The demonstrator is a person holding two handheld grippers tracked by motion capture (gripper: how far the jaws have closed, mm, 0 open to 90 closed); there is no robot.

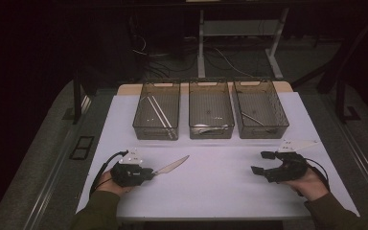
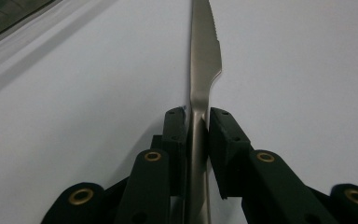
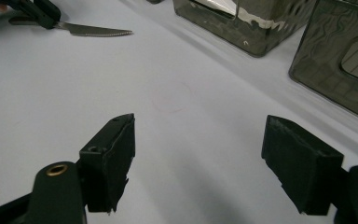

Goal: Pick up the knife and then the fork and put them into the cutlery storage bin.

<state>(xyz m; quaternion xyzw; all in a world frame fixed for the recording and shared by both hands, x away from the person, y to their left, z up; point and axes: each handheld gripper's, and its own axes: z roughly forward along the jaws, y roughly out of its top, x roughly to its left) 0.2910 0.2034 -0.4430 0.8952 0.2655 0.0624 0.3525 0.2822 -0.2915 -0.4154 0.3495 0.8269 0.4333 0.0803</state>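
Observation:
A silver table knife (image 1: 172, 166) lies low over the white table at the front left, its serrated blade (image 2: 205, 60) pointing away toward the bins. My left gripper (image 1: 151, 172) is shut on the knife's handle, and in the left gripper view both pads (image 2: 221, 135) press the handle from either side. My right gripper (image 1: 262, 163) rests at the front right, open, with only bare table between its fingers (image 3: 112, 158). From the right gripper view the knife (image 3: 98, 31) and the left gripper (image 3: 46, 18) appear at the top left.
Three clear dark bins stand in a row at the back of the white table (image 1: 211, 187): left (image 1: 156, 111), middle (image 1: 211, 110) and right (image 1: 260, 109), each holding some metal cutlery. Two bins (image 3: 247, 28) sit close ahead of the right gripper.

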